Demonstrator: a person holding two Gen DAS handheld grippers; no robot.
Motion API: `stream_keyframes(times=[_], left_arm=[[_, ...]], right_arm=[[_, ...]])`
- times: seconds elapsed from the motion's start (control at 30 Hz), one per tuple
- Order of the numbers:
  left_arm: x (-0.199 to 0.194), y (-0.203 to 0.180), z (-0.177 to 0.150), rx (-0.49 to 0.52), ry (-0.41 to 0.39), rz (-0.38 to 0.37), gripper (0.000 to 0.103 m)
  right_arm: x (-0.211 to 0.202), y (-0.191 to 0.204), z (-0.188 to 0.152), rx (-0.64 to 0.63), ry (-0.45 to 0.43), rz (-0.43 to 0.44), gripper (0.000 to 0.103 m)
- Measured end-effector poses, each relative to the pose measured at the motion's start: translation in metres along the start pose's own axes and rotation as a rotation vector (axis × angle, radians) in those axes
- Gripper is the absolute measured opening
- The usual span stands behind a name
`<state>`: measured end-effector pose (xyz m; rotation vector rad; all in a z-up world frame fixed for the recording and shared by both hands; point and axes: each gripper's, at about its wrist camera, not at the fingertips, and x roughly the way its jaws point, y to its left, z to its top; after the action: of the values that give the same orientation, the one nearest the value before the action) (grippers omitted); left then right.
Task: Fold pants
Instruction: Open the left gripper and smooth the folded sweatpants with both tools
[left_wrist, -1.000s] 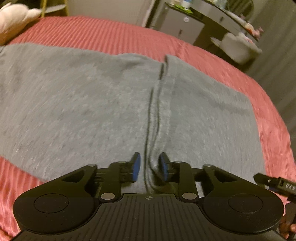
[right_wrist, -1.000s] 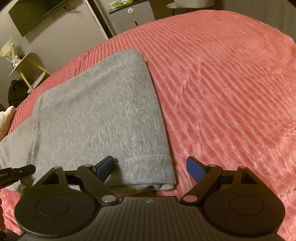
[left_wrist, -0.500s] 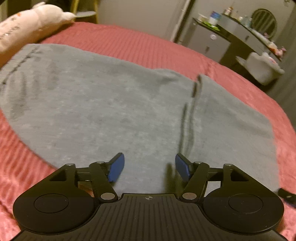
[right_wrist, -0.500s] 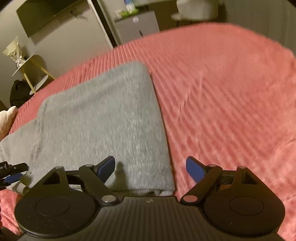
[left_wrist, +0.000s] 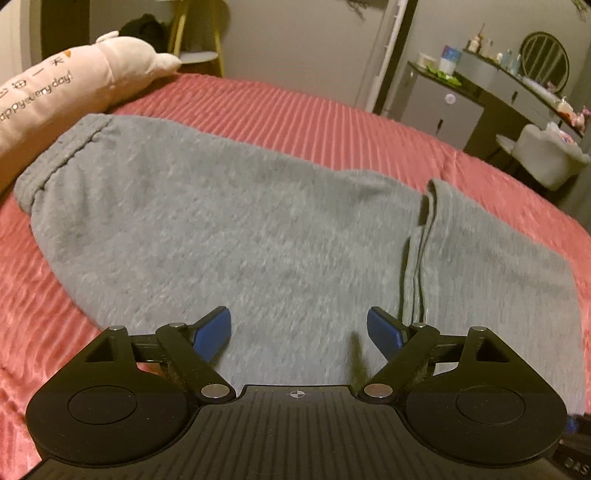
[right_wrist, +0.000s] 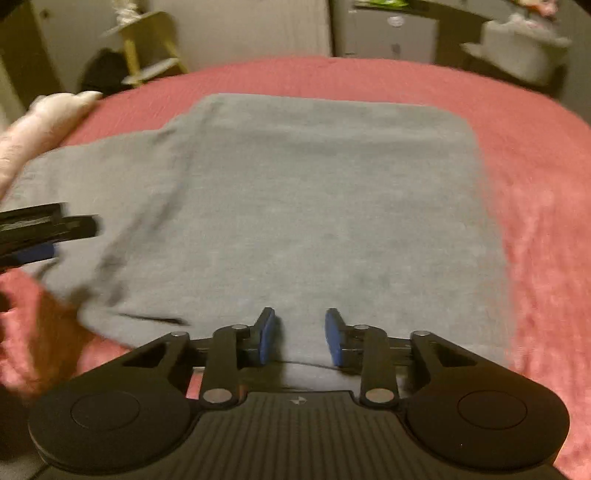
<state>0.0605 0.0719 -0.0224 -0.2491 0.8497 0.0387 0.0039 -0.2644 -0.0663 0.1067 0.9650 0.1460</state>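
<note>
The grey pants (left_wrist: 258, 236) lie flat on the pink ribbed bedspread (left_wrist: 332, 122), partly folded: the leg ends are laid back over the right half, and their cuffed hem (left_wrist: 421, 258) forms a ridge running near to far across the cloth. The waistband (left_wrist: 55, 162) sits at the far left, just beside a long pale plush pillow (left_wrist: 48, 99) with printed lettering.

The left gripper (left_wrist: 298, 334) hovers at the near edge of the pants with its blue pads (left_wrist: 212, 334) spread wide, released and holding nothing. The hem ridge is just to the right of its right finger.

The right gripper (right_wrist: 300, 338) is over the near edge of the folded section, its jaws partly drawn in with a gap between them; cloth lies beneath, but I cannot tell whether any is pinched. This view is blurred. The left gripper's tip shows at the left edge there.

Beyond the bed's far side stand a yellow-legged side table (left_wrist: 199, 48), a grey cabinet (left_wrist: 439, 107), a dark vanity desk (left_wrist: 517, 88) with a round mirror (left_wrist: 545, 61), and a white fluffy stool (left_wrist: 546, 155).
</note>
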Motion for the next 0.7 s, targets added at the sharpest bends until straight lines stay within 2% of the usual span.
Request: stream_keyframes(times=[0.03,0.1,0.27,0.3,0.33,0.43,0.53,0.6,0.67,0.7], left_arm=[[0.002,0.001,0.002,-0.006,0.009,-0.014,0.087],[0.007,-0.001,0.008,-0.002,0.026,-0.04,0.087],[0.02,-0.022,0.032,0.058,0.015,-0.131,0.087],[0.025,-0.029,0.037,0.071,0.019,-0.141,0.087],[0.03,-0.036,0.043,0.084,0.02,-0.156,0.087],[0.054,-0.059,0.058,0.12,0.054,-0.183,0.087],[0.079,-0.083,0.066,0.17,0.119,-0.191,0.085],[0.088,-0.093,0.066,0.196,0.115,-0.186,0.081],[0.091,-0.103,0.067,0.218,0.106,-0.185,0.075],[0.091,-0.106,0.068,0.226,0.1,-0.199,0.063]], right_arm=[[-0.003,-0.004,0.0,0.01,-0.008,0.03,0.028],[-0.011,-0.015,0.0,0.055,-0.032,-0.001,0.029],[-0.026,-0.048,0.002,0.102,-0.121,-0.246,0.036],[-0.025,-0.054,0.003,0.102,-0.123,-0.283,0.044],[-0.022,-0.059,0.004,0.112,-0.116,-0.304,0.056],[-0.003,-0.075,0.007,0.167,-0.045,-0.264,0.066],[0.002,-0.081,0.009,0.192,-0.043,-0.239,0.078],[0.003,-0.081,0.005,0.208,-0.04,-0.234,0.081],[0.003,-0.078,0.002,0.232,-0.04,-0.217,0.084],[0.003,-0.08,0.001,0.245,-0.036,-0.21,0.086]])
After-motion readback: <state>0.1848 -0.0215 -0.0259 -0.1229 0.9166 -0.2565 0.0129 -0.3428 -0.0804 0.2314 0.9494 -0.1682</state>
